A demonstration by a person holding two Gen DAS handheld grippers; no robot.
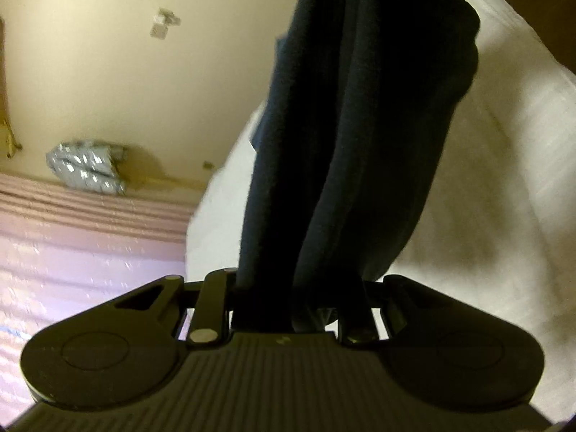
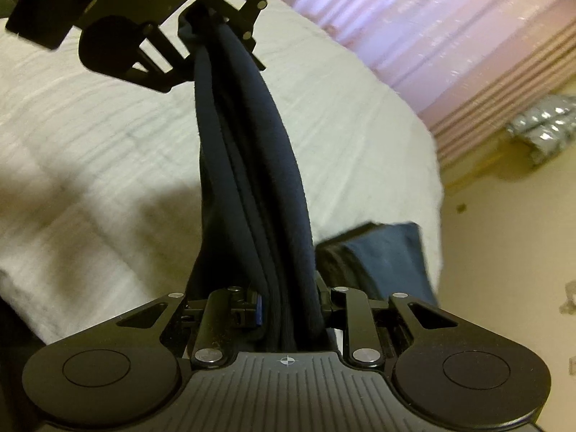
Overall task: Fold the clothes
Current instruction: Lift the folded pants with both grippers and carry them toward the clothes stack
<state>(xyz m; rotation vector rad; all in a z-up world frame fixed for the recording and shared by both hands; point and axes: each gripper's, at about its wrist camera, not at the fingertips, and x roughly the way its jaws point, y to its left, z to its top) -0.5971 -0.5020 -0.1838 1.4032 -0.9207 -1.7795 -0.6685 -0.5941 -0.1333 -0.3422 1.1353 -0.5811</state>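
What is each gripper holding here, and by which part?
Both hold one dark garment, bunched into a rope and stretched between them: the left gripper clamps one end, the right gripper the other. Which ends cannot be told.

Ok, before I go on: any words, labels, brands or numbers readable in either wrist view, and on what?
None readable.
Right gripper body: a small crosshair mark, no letters.
Dark garment, held between both grippers: no label or print visible.
Silver packaging on the floor: too blurred to read.
White bedcover: plain.
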